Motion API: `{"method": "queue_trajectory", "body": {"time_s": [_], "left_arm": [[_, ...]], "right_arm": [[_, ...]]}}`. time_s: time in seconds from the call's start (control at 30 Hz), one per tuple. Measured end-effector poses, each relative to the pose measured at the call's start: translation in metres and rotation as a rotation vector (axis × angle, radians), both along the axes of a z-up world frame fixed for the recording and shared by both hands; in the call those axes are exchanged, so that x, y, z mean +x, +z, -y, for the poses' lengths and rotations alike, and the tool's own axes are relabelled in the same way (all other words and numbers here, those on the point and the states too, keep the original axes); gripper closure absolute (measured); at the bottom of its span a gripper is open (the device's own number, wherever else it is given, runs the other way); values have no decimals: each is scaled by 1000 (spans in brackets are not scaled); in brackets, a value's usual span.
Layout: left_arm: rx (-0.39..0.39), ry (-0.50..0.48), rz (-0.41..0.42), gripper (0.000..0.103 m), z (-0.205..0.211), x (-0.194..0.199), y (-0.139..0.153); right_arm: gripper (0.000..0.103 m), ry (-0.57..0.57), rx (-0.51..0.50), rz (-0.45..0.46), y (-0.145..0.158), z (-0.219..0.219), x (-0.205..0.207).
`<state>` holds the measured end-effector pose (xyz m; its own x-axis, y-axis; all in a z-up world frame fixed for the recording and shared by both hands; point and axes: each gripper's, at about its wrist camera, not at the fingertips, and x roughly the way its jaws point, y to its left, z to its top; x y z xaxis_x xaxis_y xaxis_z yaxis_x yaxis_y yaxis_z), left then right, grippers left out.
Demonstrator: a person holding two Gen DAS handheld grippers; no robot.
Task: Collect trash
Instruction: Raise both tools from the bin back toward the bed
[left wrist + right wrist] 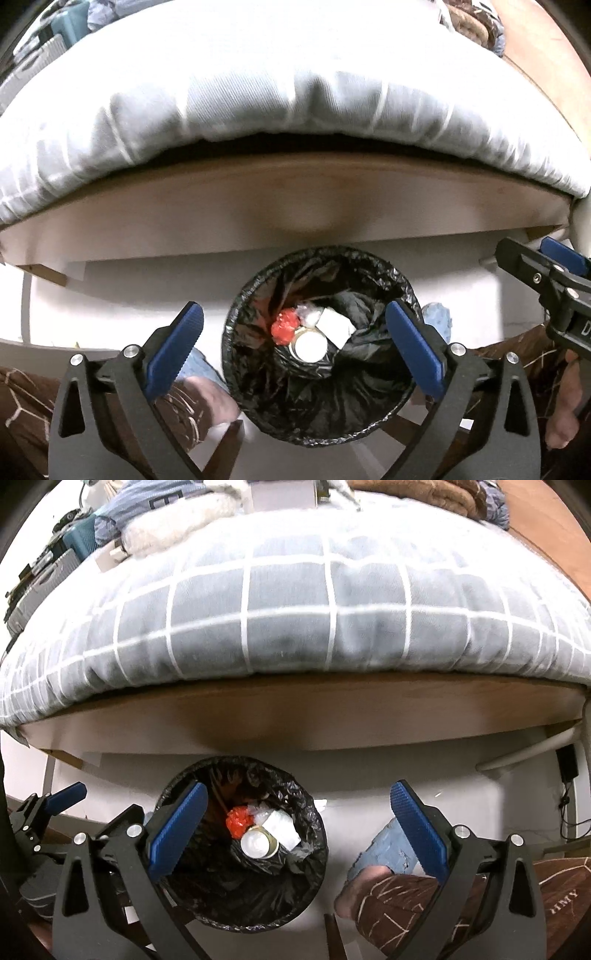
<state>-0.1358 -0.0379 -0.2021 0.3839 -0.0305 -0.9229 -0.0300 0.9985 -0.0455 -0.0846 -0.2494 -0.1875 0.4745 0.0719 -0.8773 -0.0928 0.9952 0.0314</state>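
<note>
- We hold the left gripper (295,328) over the trash bin (255,406), its blue-padded jaws spread wide to either side of the bin's mouth with nothing between them.
- The trash bin stands on the pale floor (129,291) just in front of the bed's wooden side rail (295,199), lined with a black plastic bag (332,398) folded over its rim.
- At the bottom of the bag, going left to right, we see a crumpled red wrapper (283,326), a round can (307,347) with its pale end facing up, a bit of clear plastic (307,312) behind it, and a white crumpled paper (335,326); the pieces lie touching one another.
- Our feet in blue slippers (391,849) and brown patterned trouser legs (406,904) flank the bin.
- The right gripper (295,812) hangs just beside the left one, to the right of the bin's centre; its jaws also stand wide apart and empty, the left finger over the bin's rim, the right one over the slipper.
- Above the rail, a grey quilt (295,609) with a white grid overhangs the bed's near edge.
</note>
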Motion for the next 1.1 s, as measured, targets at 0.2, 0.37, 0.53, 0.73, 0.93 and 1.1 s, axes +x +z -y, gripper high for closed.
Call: {"method": "queue_trajectory", "body": {"time_s": [0.2,0.37,0.53,0.73,0.93,1.1], "left_arm": [[-8,25,59,6,-9,-1,29],[-11,22,74,6,-10,-5,44],[-18,17,95,6,-12,-10,65],[-7,7,145,6,-16,-8,89],[-21,37,188,6,-25,-4,110],[-15,54,211,6,-33,7,127]], "right_arm": [[8,-3,-1,63,25,3,-3],[8,-5,-2,104,46,4,-7],[8,7,2,141,65,1,-11],[8,11,-2,190,88,-1,-12],[8,7,16,244,113,3,-12],[8,4,22,273,129,4,-5]]}}
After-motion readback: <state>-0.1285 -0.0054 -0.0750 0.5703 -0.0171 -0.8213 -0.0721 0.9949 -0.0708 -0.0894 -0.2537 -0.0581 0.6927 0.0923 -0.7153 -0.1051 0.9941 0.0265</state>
